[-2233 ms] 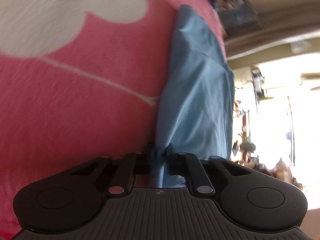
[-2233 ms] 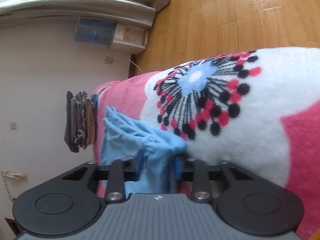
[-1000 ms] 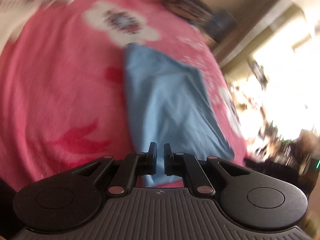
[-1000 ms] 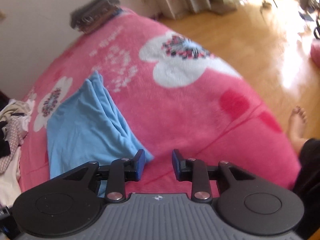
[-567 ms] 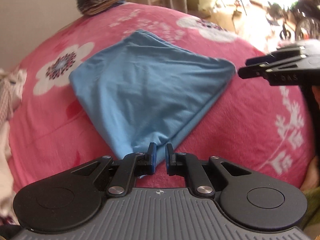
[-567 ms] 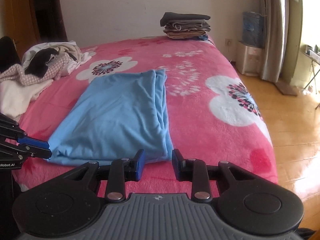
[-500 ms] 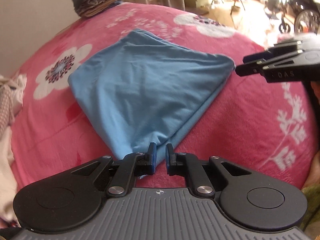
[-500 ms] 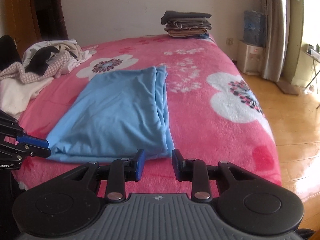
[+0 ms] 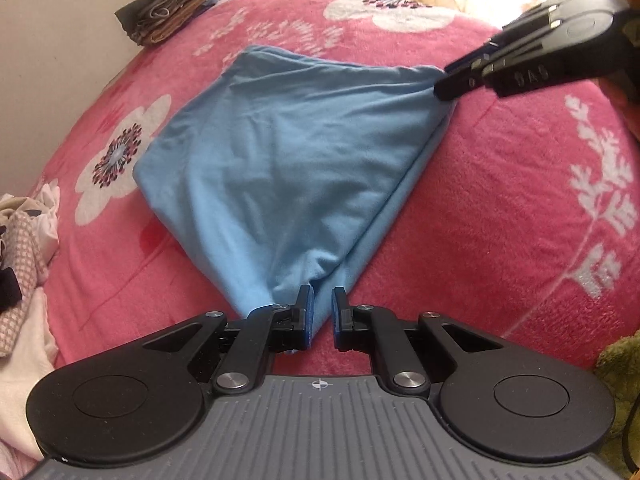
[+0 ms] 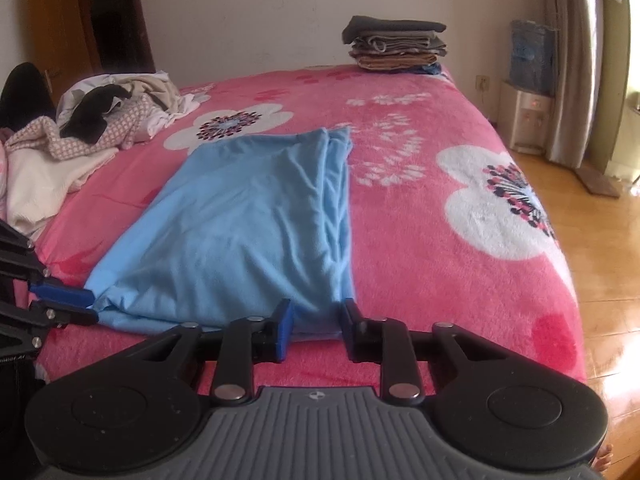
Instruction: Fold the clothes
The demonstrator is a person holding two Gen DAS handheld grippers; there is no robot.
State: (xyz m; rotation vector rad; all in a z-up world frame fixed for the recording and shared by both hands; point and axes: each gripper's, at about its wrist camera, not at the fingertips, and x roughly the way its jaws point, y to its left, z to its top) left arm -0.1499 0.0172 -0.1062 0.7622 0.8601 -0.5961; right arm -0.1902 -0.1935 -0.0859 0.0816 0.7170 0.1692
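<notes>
Both grippers have let go of the blue garment since two seconds back, when each had its fabric pinched; it now lies flat on the pink flowered blanket, folded lengthwise into a long panel that runs from the near edge of the bed toward its middle. Its doubled layers show as stacked edges along the right side.

At the near left corner of the cloth sits the left gripper, fingers slightly apart with a narrow gap and nothing between them. Over the near right corner the right gripper hangs with its fingers wider apart, also empty.

As a judgement, the fabric looks a thin, soft knit: light, limp, quick to wrinkle and to slide layer on layer, though the fleecy blanket should grip it somewhat. The two near corners look the sound places to take hold, pinching all layers together so the fold does not splay. Whether a further crosswise fold is wanted or the piece is done, the pictures do not settle.

Further out, a folded stack sits at the far right corner of the bed, and a loose heap of clothes lies along the left edge.
</notes>
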